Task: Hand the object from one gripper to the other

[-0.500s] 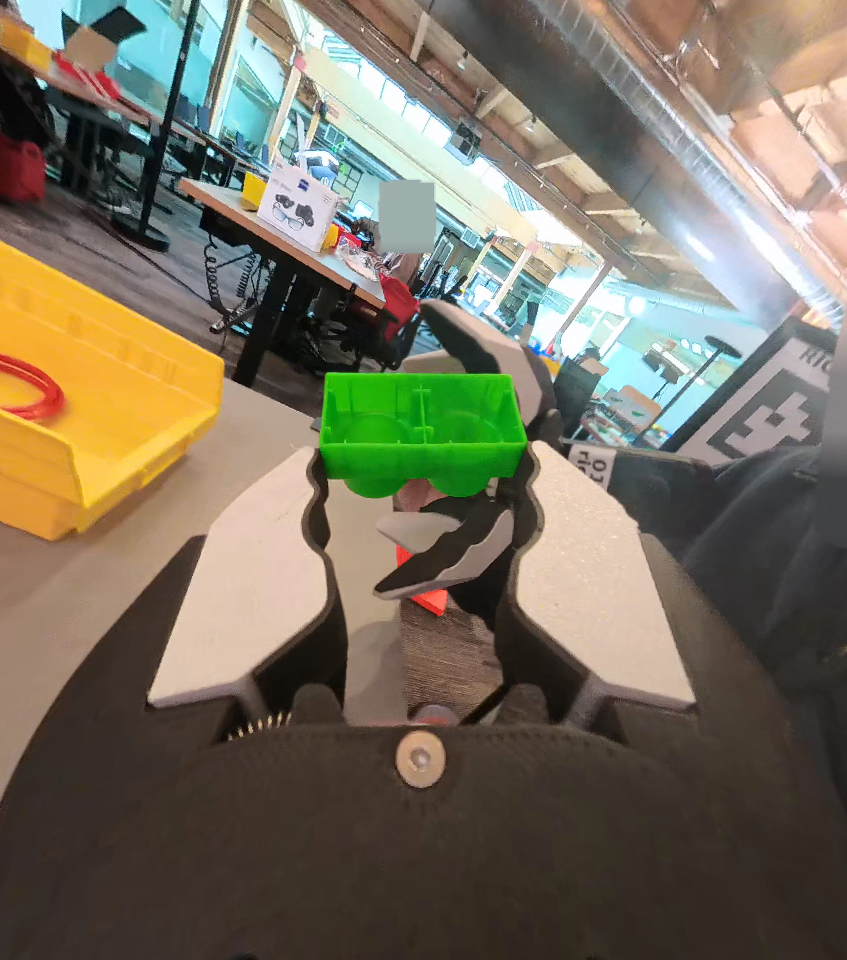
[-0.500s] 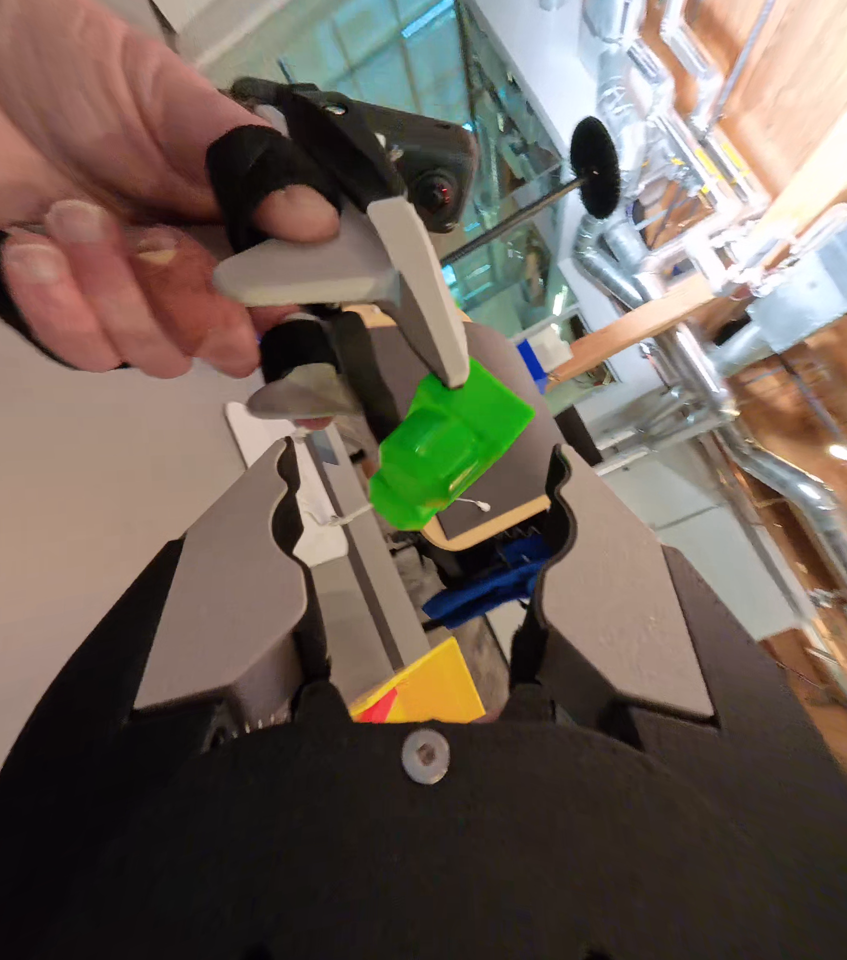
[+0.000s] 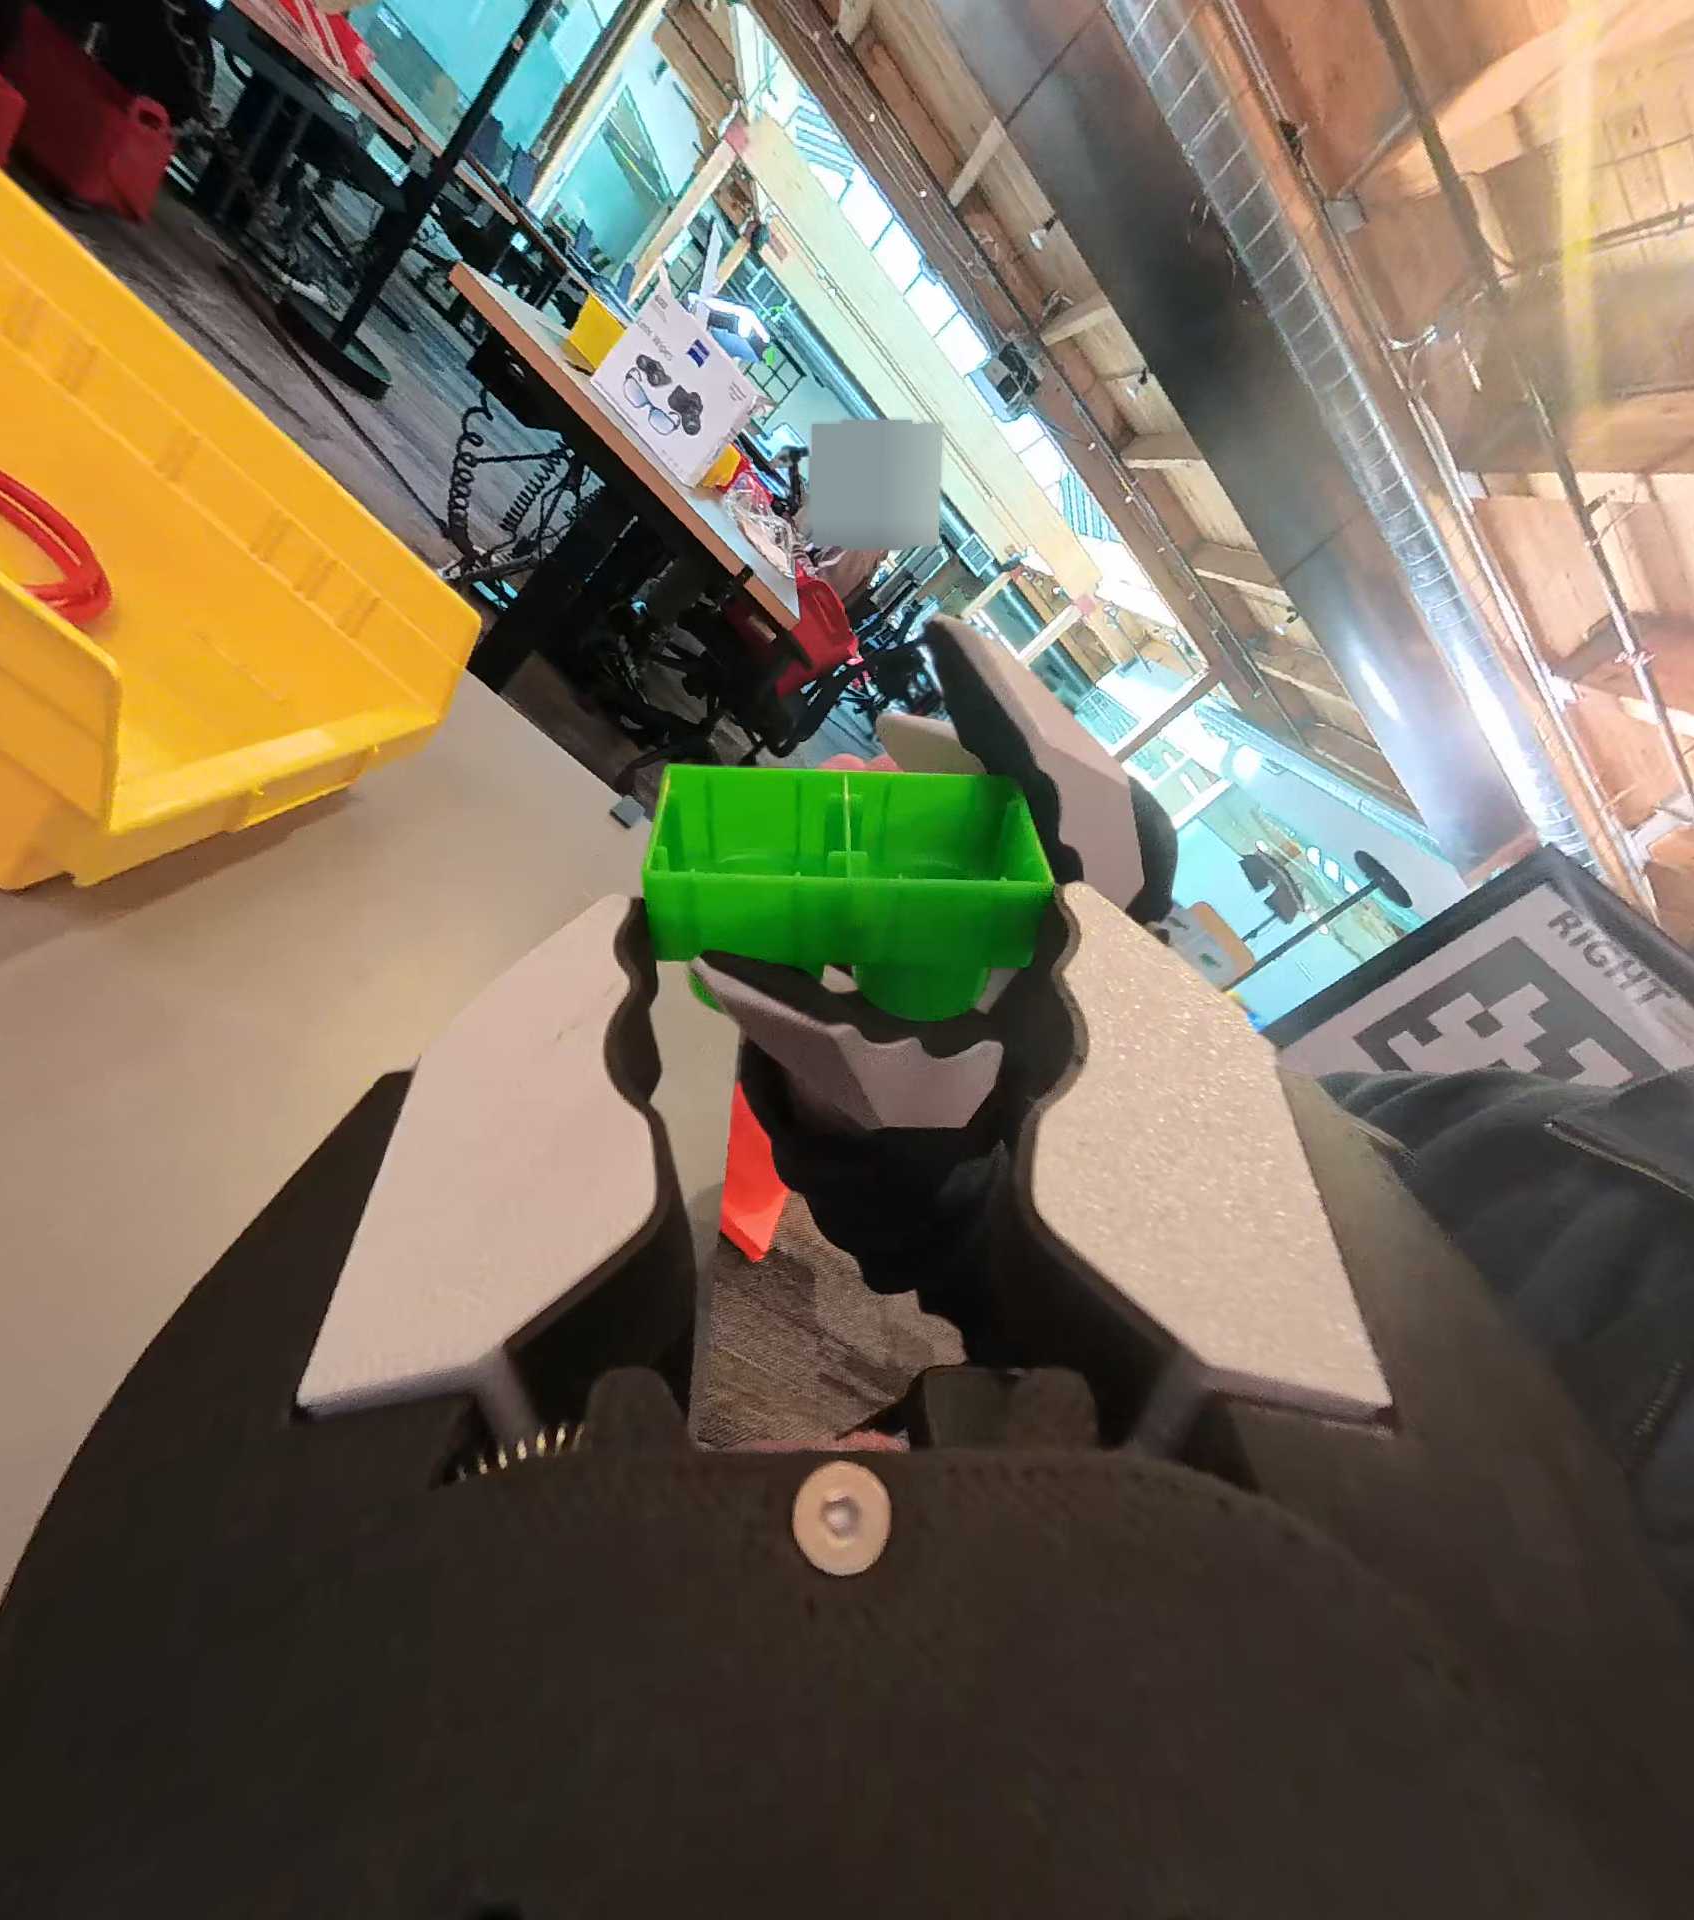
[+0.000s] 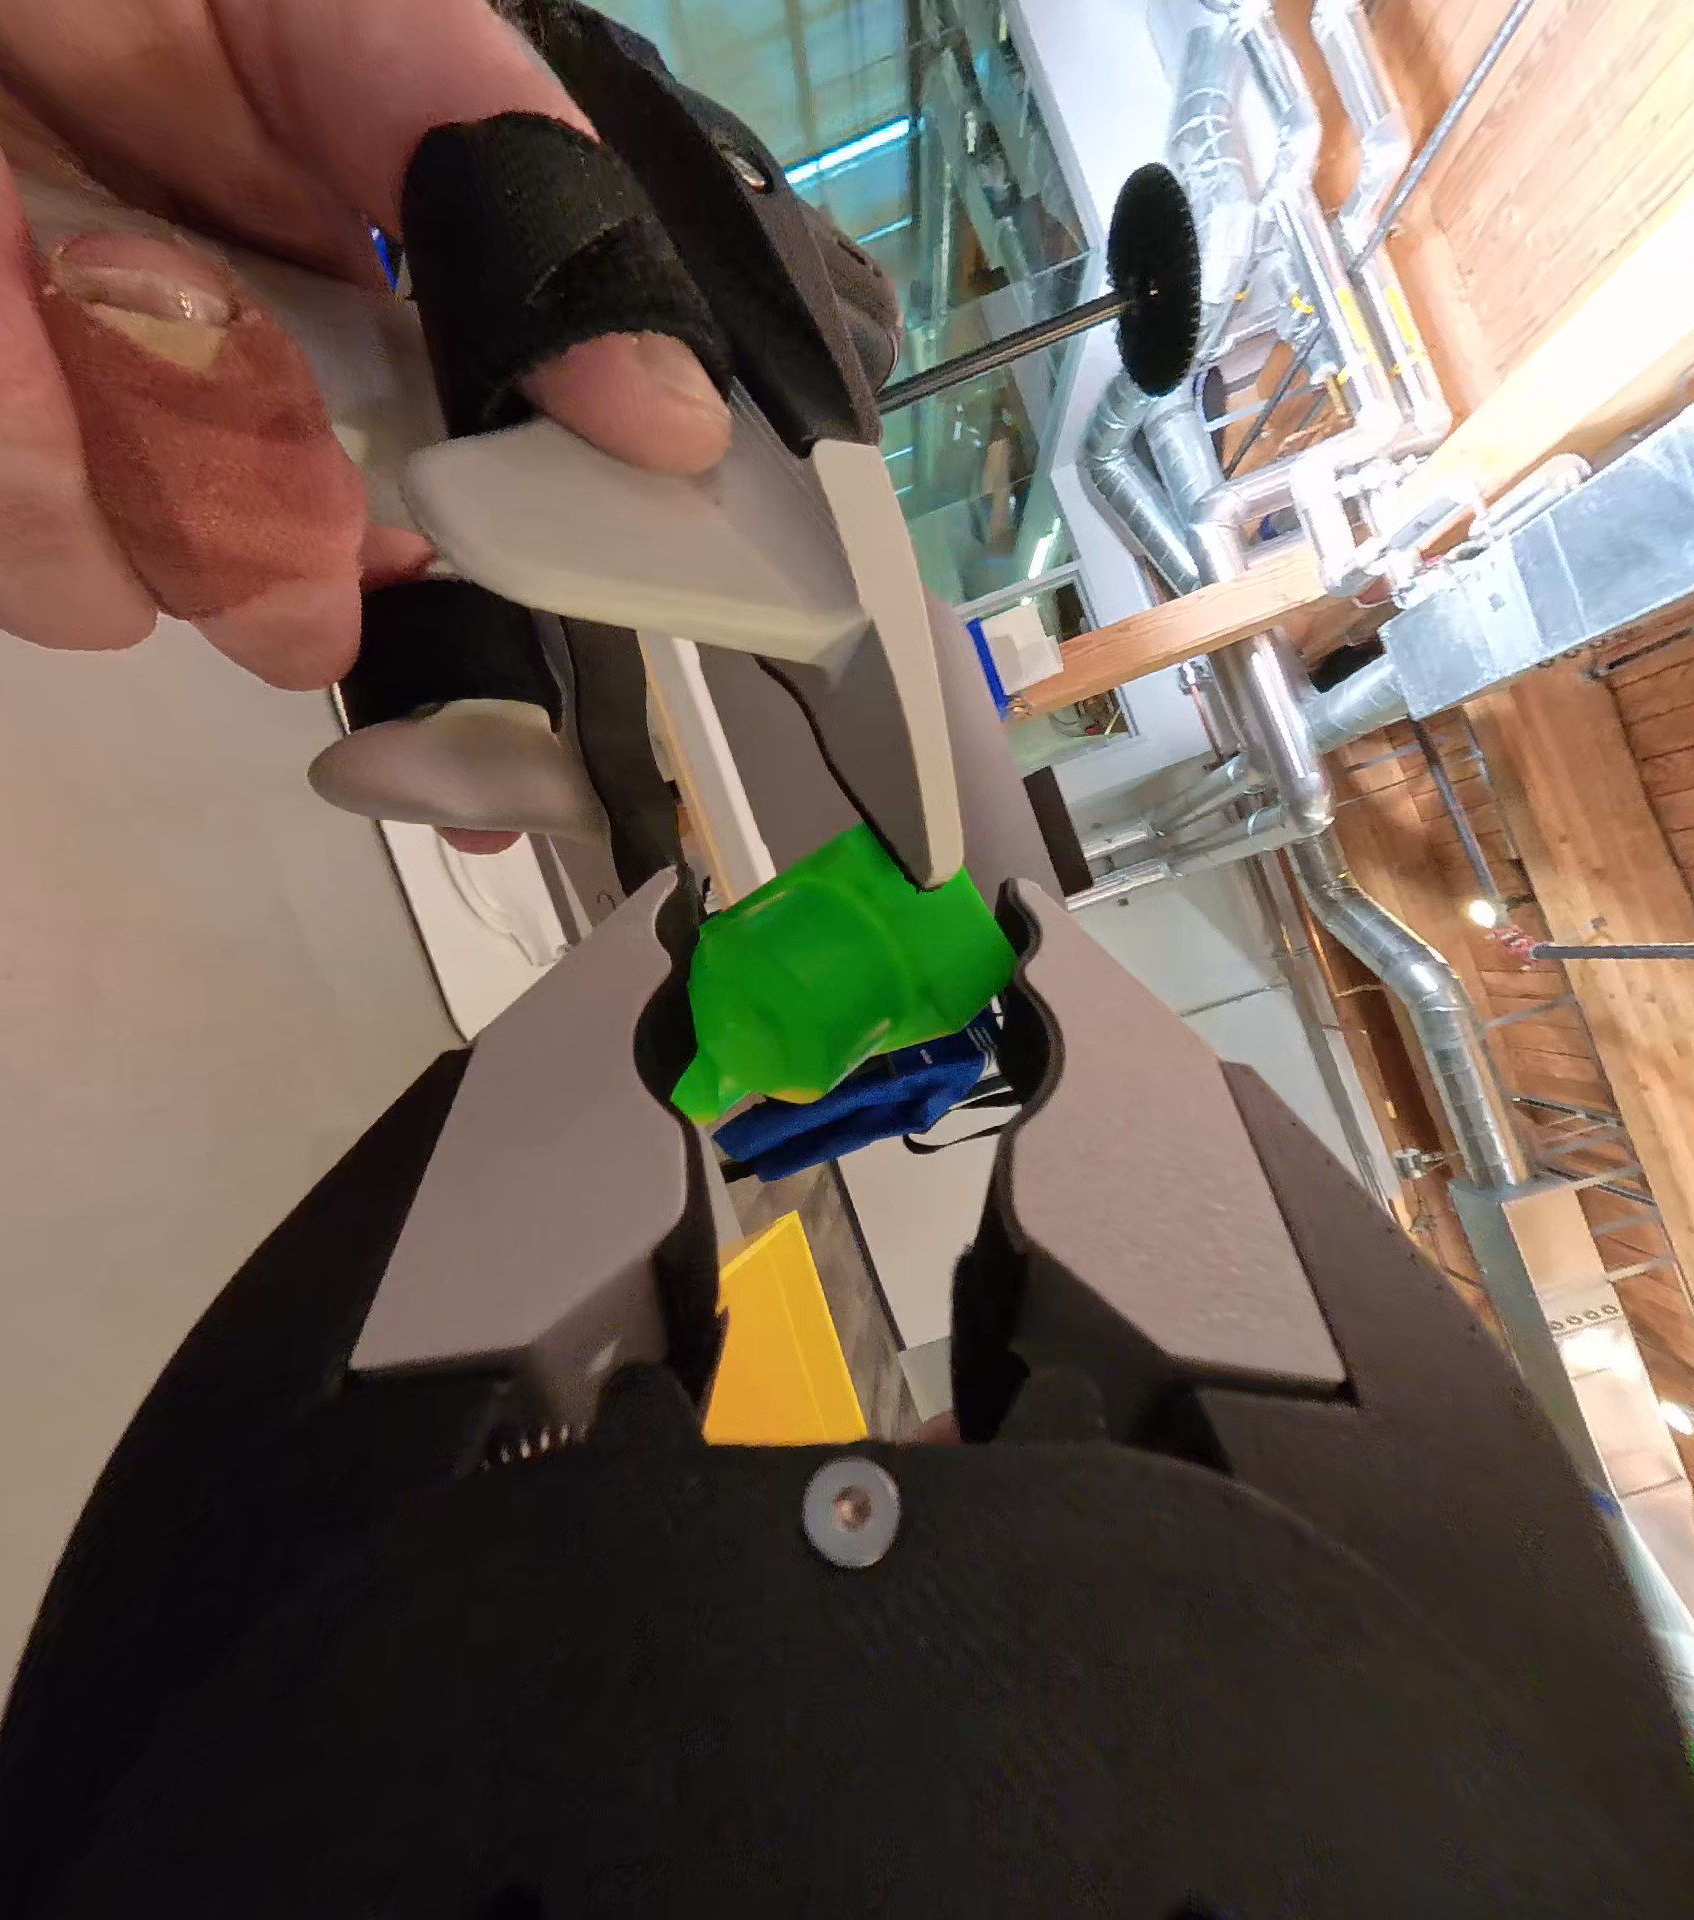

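A green two-stud brick is held in the air, hollow side up, between the fingertips of my left gripper, which is shut on its two short ends. The right gripper's grey fingers reach in from the far side, one over the brick's far right top edge and one under its studs. In the right wrist view the brick fills the gap of my right gripper, whose jaws are narrowed onto it. A left finger comes down onto the brick from above.
A yellow bin with a red ring in it stands on the grey table at the left. A person's hand holds the left gripper. A blue cloth lies below the brick. My left and right fingertips are right by each other.
The right gripper has moved in from just short of the brick and its jaws have narrowed around it. The left gripper still holds the brick, now tilted with the camera.
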{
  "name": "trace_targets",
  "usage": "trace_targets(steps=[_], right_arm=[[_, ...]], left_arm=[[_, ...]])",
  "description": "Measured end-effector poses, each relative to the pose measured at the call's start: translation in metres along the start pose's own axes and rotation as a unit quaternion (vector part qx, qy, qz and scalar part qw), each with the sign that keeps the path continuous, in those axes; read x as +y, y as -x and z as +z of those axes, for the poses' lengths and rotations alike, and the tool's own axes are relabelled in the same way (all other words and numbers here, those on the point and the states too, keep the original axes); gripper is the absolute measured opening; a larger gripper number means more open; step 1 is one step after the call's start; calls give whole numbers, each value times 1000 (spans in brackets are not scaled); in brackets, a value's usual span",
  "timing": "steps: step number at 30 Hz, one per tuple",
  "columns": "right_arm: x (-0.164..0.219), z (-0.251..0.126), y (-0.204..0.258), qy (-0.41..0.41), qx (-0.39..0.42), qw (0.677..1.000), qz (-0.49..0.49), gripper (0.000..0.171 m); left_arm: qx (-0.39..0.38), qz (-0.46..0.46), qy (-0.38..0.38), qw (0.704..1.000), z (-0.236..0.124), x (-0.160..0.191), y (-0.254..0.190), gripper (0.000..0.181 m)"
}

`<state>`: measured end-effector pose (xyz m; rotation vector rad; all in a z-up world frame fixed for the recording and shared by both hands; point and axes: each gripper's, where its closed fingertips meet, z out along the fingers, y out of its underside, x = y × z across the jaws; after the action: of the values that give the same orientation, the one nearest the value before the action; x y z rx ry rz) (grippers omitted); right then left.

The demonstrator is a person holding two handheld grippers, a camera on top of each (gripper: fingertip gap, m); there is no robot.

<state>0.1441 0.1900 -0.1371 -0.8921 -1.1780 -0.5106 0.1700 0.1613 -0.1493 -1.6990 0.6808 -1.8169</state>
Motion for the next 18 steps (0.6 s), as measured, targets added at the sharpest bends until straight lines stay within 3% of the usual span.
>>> trace_targets(steps=[18], right_arm=[[0,-5,7,-31,-69,997,4,54]], left_arm=[[23,-35,5,999,4,5,2,70]])
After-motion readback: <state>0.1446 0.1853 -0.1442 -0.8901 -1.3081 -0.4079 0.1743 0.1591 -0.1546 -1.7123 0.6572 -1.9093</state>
